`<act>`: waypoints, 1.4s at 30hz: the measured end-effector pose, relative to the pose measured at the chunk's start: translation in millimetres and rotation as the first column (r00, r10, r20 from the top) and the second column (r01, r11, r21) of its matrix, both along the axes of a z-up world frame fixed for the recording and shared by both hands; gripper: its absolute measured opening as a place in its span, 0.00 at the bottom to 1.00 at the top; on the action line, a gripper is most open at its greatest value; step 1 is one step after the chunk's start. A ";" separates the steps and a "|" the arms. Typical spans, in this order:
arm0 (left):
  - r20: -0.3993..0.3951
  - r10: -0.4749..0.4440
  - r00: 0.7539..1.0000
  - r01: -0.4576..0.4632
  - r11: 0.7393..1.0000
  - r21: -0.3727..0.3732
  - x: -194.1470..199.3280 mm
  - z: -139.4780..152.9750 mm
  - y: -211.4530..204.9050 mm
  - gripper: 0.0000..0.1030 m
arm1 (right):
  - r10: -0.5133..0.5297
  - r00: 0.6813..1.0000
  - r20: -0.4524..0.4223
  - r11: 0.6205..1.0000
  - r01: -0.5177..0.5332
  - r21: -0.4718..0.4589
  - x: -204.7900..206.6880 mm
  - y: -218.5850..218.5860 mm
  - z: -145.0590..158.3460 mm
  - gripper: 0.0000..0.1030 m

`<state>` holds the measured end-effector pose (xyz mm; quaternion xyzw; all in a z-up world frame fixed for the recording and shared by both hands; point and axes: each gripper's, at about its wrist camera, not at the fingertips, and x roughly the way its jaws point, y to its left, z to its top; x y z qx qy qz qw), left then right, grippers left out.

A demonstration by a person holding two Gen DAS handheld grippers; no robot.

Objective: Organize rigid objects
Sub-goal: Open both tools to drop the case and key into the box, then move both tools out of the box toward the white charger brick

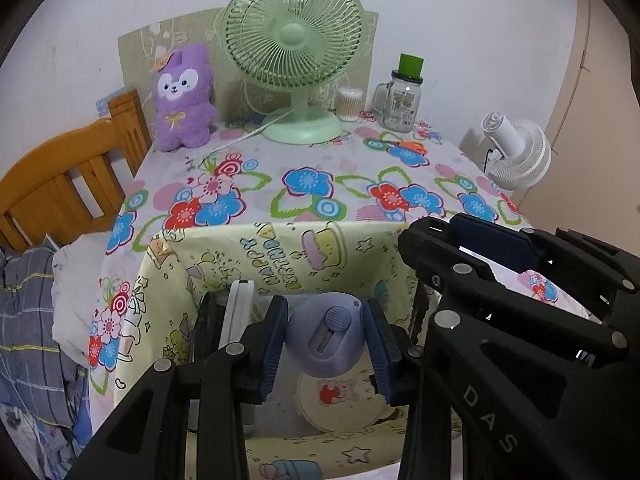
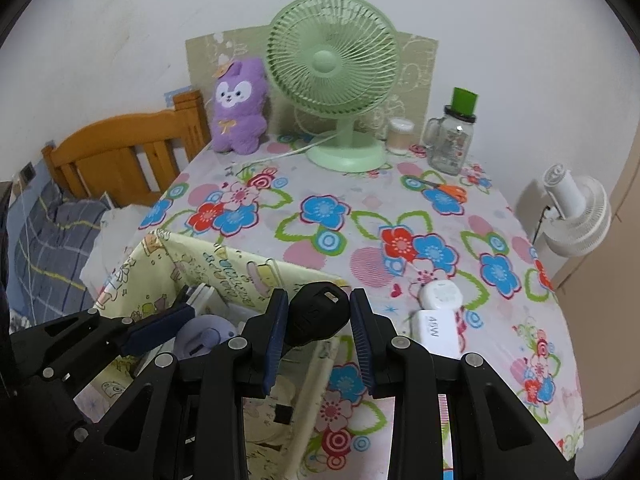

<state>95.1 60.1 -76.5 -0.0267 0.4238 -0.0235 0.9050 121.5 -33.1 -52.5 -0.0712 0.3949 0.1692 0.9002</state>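
Left tool clamps the round lilac plastic gadget by its sides; right tool pinches a black plastic fob: light, stiff, rather slippery

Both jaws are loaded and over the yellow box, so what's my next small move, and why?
Probably lower the left gripper a little and release: its round lilac plastic gadget hangs inside the yellow cartoon-print fabric box, above the round item on the floor. The right gripper holds its black device near the rim.
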 end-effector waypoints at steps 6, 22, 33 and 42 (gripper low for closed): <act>0.001 0.013 1.000 -0.013 0.999 0.038 -0.7 -8.9 7.6 0.64 | 0.043 0.999 -0.002 0.998 -0.043 -0.037 4.5 16.1 -11.8 0.33; -0.026 0.087 0.996 -0.086 0.996 0.035 5.5 -19.3 33.8 0.86 | 0.166 0.984 -0.060 0.986 -0.165 0.023 22.9 47.2 -29.9 0.49; -0.020 0.047 0.999 -0.046 0.998 0.032 5.2 -14.6 19.4 0.90 | 0.116 0.993 0.006 0.993 -0.116 -0.006 14.6 30.7 -19.5 0.76; 0.004 0.025 1.000 -0.025 0.999 0.035 1.7 -3.7 -0.8 0.95 | 0.062 0.998 0.006 0.998 -0.062 0.011 8.7 6.0 -10.7 0.79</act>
